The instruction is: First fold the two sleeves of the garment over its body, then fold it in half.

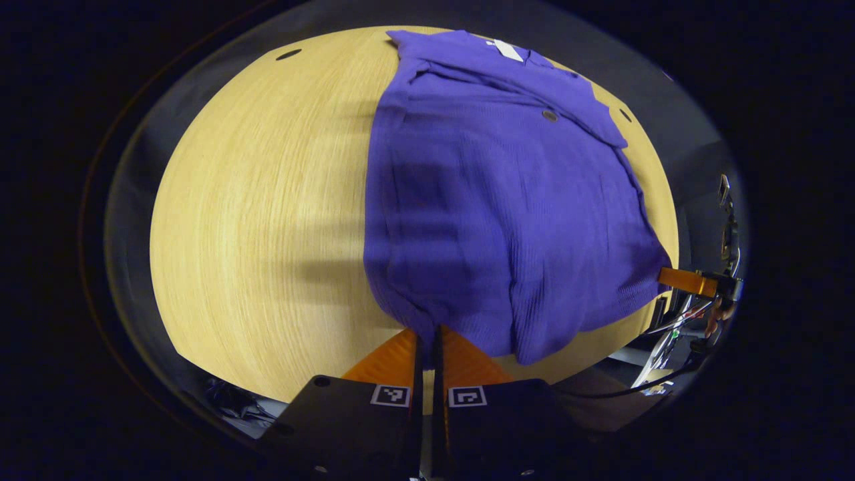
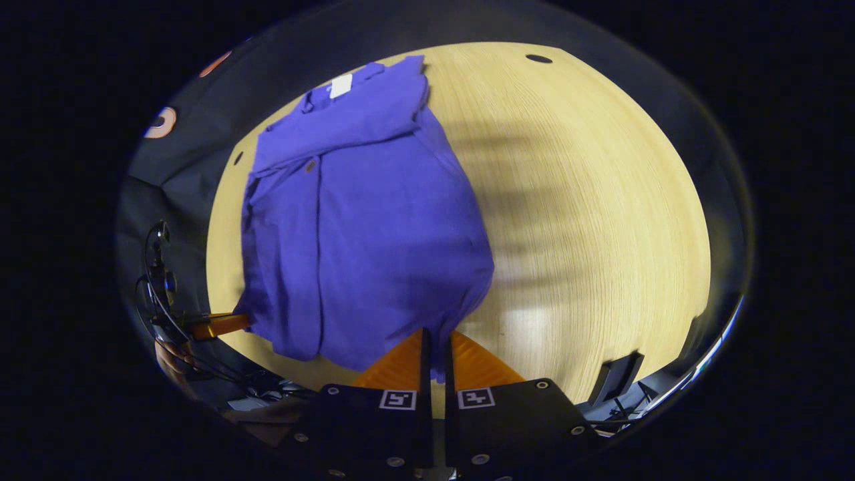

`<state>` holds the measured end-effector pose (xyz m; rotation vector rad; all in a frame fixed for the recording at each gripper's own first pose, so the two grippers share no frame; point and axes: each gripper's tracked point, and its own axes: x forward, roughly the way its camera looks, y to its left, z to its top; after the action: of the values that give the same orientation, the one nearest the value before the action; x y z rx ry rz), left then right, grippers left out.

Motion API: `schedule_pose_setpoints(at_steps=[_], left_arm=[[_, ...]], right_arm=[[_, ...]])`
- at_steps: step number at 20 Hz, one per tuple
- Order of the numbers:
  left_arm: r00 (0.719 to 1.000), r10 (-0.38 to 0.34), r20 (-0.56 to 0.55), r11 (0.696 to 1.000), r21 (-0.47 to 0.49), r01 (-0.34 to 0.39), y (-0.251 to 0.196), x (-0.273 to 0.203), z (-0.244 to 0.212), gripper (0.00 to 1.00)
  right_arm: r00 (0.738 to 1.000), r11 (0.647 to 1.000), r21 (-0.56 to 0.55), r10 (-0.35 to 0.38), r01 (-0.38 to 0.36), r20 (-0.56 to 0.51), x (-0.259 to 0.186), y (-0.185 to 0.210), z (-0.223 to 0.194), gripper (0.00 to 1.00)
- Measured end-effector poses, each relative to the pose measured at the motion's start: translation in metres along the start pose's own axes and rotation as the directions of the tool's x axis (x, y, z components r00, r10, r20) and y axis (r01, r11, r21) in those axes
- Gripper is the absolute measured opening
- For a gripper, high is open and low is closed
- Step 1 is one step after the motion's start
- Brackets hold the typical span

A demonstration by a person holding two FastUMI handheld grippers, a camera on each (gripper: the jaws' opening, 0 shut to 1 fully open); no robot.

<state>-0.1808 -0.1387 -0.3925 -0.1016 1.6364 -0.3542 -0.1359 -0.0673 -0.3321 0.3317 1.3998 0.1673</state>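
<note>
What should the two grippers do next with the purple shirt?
Probably carry the hem toward the collar, folding the shirt in half. Both sleeves seem already folded over the body, and the left gripper and right gripper each pinch a near hem corner above the table.

Bare surface point(image 1: 267, 220) lies open beside the purple garment point(image 1: 501, 214). The same open stretch shows in the right gripper view. A small dark stand point(image 2: 618, 377) sits at its near edge.
</note>
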Motion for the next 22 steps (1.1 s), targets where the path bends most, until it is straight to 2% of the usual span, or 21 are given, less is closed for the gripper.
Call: schedule_pose_setpoints(at_steps=[2, 10, 16, 22], left_arm=[[0.999, -0.023, 0.026, 1.0, 0.011, 0.022, -0.003, -0.016, 0.017, 0.07], [0.995, -0.027, 0.091, 0.994, 0.112, 0.017, -0.007, -0.064, 0.09, 0.06], [0.984, -0.021, 0.176, 0.989, 0.15, -0.006, -0.004, -0.1, 0.171, 0.07], [0.968, 0.004, 0.252, 0.987, 0.154, -0.044, -0.003, -0.125, 0.256, 0.07]], right_arm=[[1.0, 1.0, -0.022, 0.01, -0.009, 0.026, -0.012, 0.007, 0.017, 0.08], [0.988, 0.997, -0.072, 0.043, -0.032, 0.147, -0.058, 0.032, 0.099, 0.08], [0.972, 0.991, -0.131, 0.037, -0.007, 0.232, -0.089, 0.049, 0.174, 0.08], [0.957, 0.99, -0.138, 0.04, 0.0, 0.288, -0.1, 0.068, 0.252, 0.08]])
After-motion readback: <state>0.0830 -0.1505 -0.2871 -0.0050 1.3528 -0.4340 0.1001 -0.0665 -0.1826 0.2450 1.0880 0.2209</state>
